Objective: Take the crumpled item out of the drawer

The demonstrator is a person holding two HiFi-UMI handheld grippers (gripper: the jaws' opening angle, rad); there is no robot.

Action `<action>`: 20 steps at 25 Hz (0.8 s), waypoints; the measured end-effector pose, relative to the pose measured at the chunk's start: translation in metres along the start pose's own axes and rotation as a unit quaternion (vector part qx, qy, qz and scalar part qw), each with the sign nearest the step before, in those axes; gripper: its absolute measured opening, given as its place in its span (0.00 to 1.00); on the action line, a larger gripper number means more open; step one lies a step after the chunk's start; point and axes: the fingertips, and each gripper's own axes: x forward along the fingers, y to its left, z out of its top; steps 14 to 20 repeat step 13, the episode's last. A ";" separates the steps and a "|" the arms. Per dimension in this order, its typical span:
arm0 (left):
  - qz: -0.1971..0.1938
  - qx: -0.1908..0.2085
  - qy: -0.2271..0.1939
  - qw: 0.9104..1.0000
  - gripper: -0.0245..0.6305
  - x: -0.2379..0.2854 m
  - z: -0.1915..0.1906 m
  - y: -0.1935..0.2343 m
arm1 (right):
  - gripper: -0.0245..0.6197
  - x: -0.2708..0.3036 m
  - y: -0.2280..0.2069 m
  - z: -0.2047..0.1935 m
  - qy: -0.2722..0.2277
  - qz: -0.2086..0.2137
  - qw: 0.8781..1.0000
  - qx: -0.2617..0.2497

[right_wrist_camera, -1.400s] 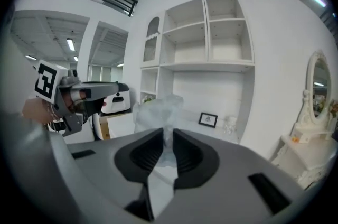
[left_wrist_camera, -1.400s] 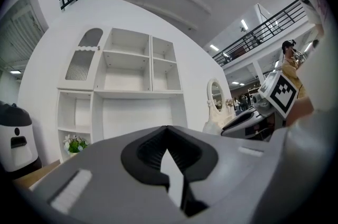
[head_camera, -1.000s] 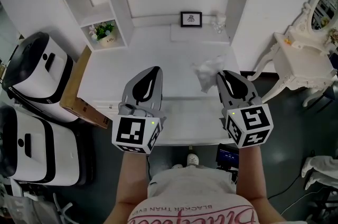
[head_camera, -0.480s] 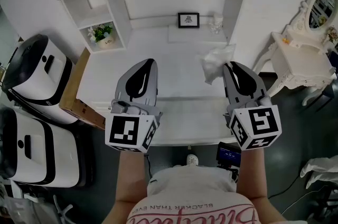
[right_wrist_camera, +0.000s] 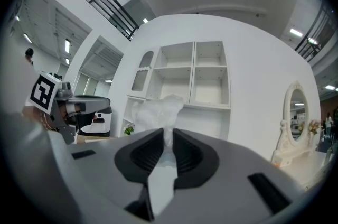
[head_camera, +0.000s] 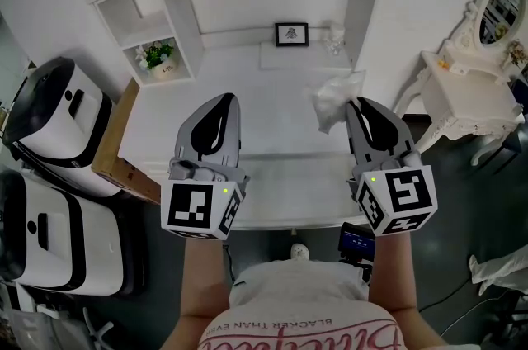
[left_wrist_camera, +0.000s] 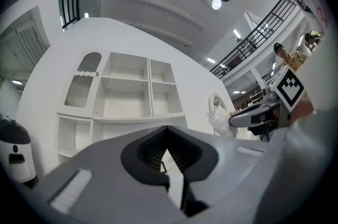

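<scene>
We have the crumpled item (head_camera: 334, 99) pinched in the fingers of the right gripper (head_camera: 357, 104). It sticks out past their tips, held clear above the bench (head_camera: 165, 134) near its right edge, so the right hand is the one carrying it. The left gripper (head_camera: 221, 99), fingers clenched on nothing, hangs well apart toward the left. We cannot make out the drawer; a shelf (head_camera: 132, 6) cubby holds a plant (head_camera: 157, 55)

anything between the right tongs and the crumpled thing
Nothing visible stands between them. The right tongs are shut on the crumpled item, holding it up above the white desk.
</scene>
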 end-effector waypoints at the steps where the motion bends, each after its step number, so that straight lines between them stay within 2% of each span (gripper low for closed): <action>1: 0.000 0.000 0.000 1.000 0.05 0.000 0.000 0.000 | 0.13 0.000 0.000 0.001 -0.001 0.000 1.000 -0.001; 20: -0.006 0.003 -0.006 1.000 0.04 0.003 0.002 -0.007 | 0.13 -0.005 -0.004 0.003 -0.014 -0.001 1.000 -0.007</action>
